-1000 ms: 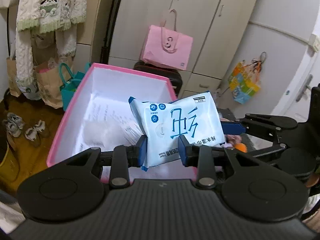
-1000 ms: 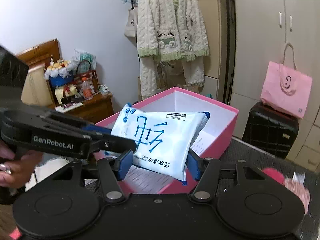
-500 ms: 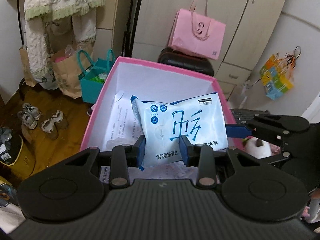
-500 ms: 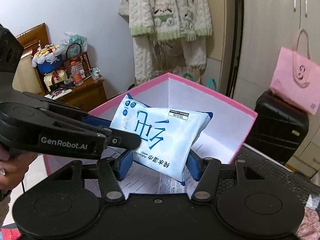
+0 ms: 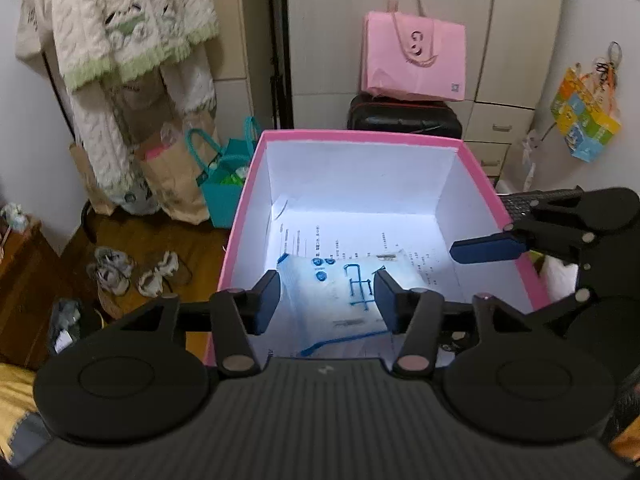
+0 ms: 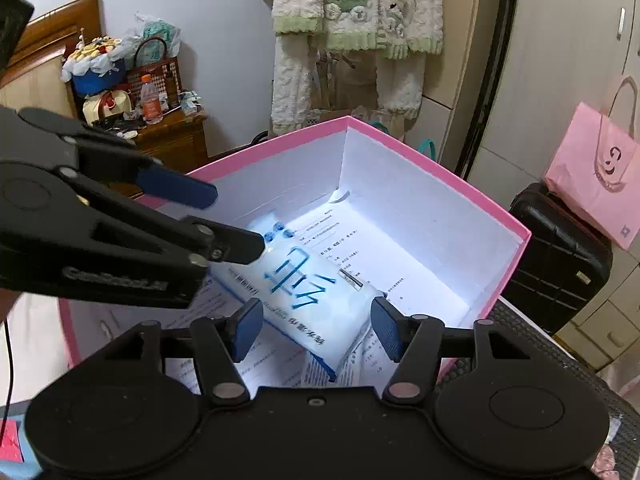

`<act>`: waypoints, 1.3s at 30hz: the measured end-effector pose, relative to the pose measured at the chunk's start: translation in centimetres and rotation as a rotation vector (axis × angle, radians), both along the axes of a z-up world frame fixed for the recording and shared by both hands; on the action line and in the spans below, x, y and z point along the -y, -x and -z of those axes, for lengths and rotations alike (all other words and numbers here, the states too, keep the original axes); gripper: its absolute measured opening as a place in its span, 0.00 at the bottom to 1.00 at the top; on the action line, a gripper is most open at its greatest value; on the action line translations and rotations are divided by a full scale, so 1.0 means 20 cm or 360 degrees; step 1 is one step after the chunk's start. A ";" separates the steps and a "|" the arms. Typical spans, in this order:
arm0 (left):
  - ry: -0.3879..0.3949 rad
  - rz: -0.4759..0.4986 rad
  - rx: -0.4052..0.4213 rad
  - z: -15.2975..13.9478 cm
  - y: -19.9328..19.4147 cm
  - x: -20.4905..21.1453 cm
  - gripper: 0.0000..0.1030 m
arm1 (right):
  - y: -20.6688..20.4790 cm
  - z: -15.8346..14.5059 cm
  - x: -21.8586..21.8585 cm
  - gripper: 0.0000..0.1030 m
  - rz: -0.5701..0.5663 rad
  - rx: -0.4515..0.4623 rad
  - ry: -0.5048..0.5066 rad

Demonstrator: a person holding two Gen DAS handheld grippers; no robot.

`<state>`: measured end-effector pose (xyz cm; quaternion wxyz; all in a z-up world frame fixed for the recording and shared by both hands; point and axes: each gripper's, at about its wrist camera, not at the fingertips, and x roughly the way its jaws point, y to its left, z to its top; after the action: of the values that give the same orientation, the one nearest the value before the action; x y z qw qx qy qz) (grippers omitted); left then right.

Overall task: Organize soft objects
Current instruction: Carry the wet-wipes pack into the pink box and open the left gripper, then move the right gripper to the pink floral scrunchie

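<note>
Soft white-and-blue plastic wet-wipes pack (image 5: 344, 296) lies flat inside pink cardboard box with white interior (image 5: 360, 138), on printed paper sheets (image 6: 360, 248) lining bottom. Left hand-held gripper (image 5: 326, 300) jaws just been opening, now apart, pack below and between them, pads not pressing. Right hand-held gripper (image 6: 316, 330) spread moderately wide, gaps both sides of pack, gripping nothing. Both hover over box.

Wipes pack (image 5: 340, 292) inside box (image 5: 360, 138)
</note>
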<state>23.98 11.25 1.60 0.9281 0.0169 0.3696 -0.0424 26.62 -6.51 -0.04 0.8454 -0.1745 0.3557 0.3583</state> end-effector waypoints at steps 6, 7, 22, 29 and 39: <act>-0.0065 0.0083 0.0073 -0.11 0.14 0.05 0.58 | 0.11 -0.08 0.06 0.63 -0.0012 0.0079 0.0011; -0.0067 0.0097 0.0077 -0.12 0.15 0.06 0.59 | 0.13 -0.10 0.06 0.63 -0.0012 0.0095 0.0012; -0.0118 0.0412 0.0208 -0.29 0.58 0.32 0.74 | 0.52 -0.32 0.49 0.65 -0.0040 0.0233 -0.0112; -0.0128 0.0604 0.0265 -0.32 0.76 0.52 0.76 | 0.72 -0.38 0.75 0.65 0.0002 0.0337 -0.0241; -0.0084 0.0840 0.0314 -0.22 0.90 0.76 0.76 | 0.89 -0.21 1.26 0.68 0.0318 0.0347 -0.0387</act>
<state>6.01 -4.02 6.06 0.9156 0.1407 0.2612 -0.2712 8.81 -31.65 4.20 0.9251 -0.0728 0.2317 0.2920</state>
